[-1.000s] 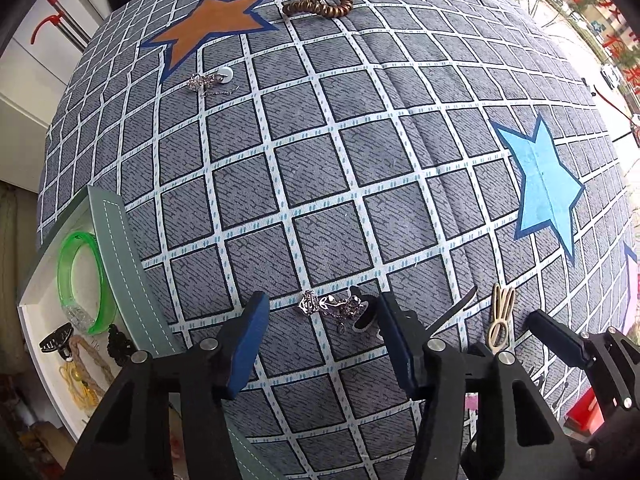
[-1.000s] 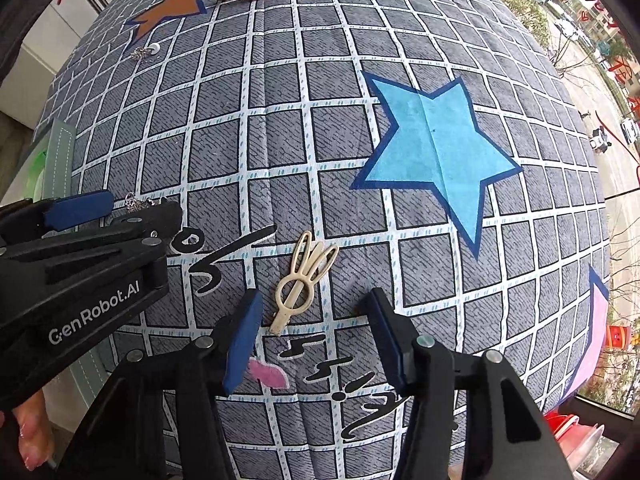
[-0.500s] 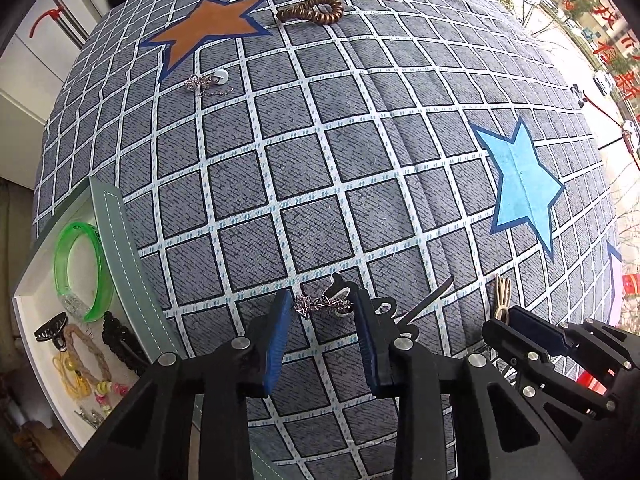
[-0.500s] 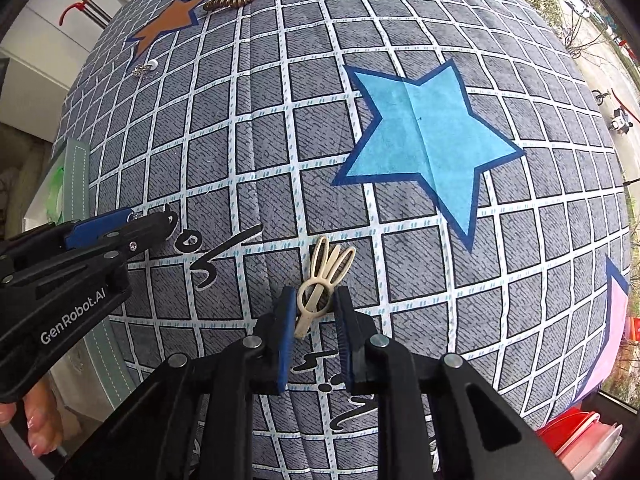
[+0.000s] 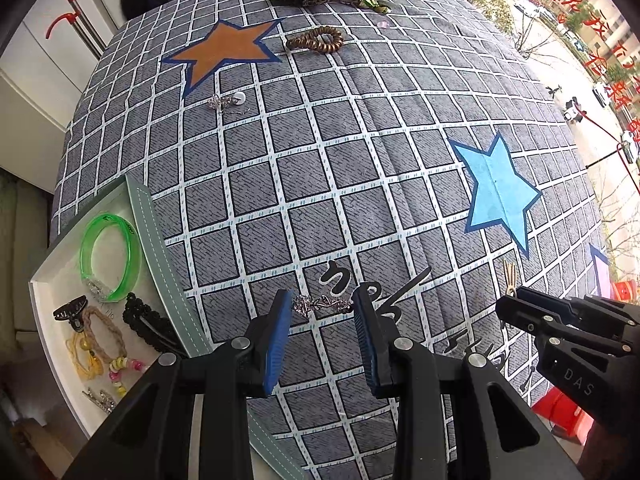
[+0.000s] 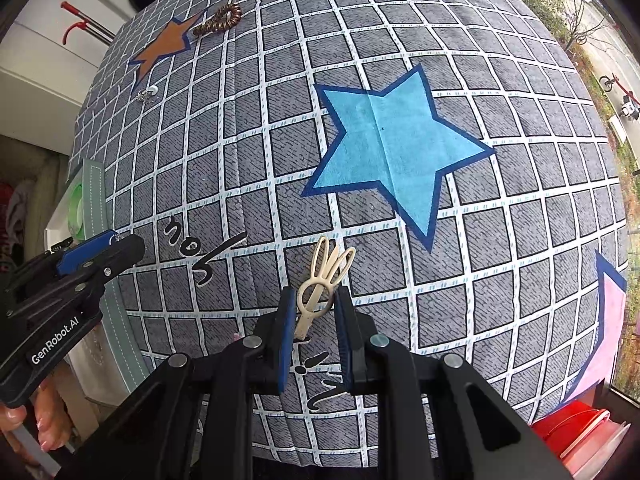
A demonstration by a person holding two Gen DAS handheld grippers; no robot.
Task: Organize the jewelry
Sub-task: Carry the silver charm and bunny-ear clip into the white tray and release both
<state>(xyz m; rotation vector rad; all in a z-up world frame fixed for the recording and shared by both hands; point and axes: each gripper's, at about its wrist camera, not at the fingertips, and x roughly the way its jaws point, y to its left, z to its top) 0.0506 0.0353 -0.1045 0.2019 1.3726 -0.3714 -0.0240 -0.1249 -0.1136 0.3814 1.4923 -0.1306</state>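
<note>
Left hand-held gripper (image 5: 322,306) pinches a tangled silver chain ornament (image 5: 320,304). Right hand-held gripper (image 6: 314,308) clamps a smooth cream rabbit-eared hair clip (image 6: 320,280) above the quilted, checked tabletop (image 6: 280,152).

A grey quilted cloth with a white grid (image 5: 320,168) covered the whole work surface. An orange star patch edged in blue (image 5: 228,48) lay far ahead and to the left of the tongs; a light-blue star patch edged in dark blue (image 6: 392,144) lay ahead and to the right. Beyond the left edge stood white cabinet panels (image 5: 36,80) and a red-handled metal rod (image 5: 76,20). A large window (image 5: 580,32) at right admitted daylight and showed a street with trees.
</note>
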